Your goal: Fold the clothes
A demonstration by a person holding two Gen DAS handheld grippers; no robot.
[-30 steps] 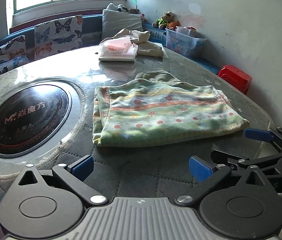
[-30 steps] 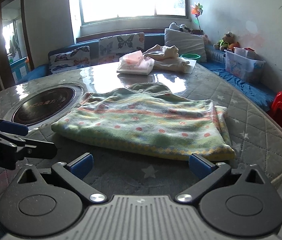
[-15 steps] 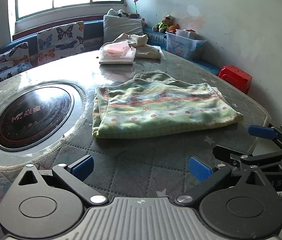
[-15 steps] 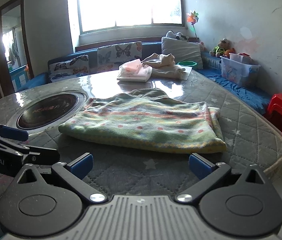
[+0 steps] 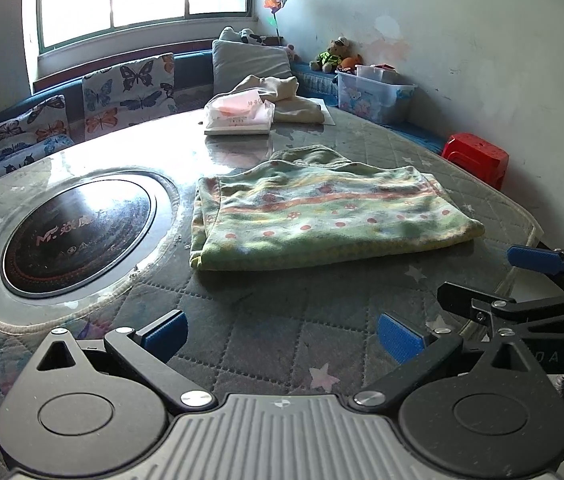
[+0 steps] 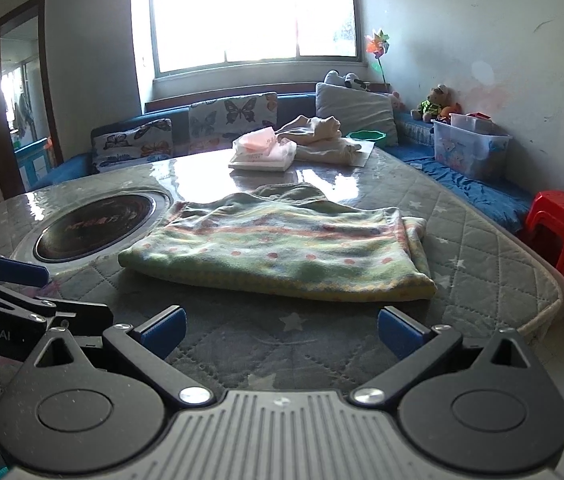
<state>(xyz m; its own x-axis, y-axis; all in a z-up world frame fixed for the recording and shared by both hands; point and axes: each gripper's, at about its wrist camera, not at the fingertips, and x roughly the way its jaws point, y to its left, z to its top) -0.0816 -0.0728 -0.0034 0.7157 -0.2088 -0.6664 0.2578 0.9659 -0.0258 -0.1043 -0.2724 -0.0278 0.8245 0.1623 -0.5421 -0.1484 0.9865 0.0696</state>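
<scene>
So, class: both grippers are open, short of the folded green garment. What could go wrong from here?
1. The folded green garment has loose layered edges at its right end; a pinch there may catch only one layer and undo the fold.
2. Its left edge lies beside the inset cooktop; dragging could pull cloth onto it.

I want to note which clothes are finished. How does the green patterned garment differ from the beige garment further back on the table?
The green patterned garment lies folded flat in a neat rectangle; the beige garment sits bunched in a loose heap. The green one has stripes and dots, the beige one is plain. The green one lies nearer the grippers, the beige one beside the pink packet. Both rest on the table, untouched.
</scene>
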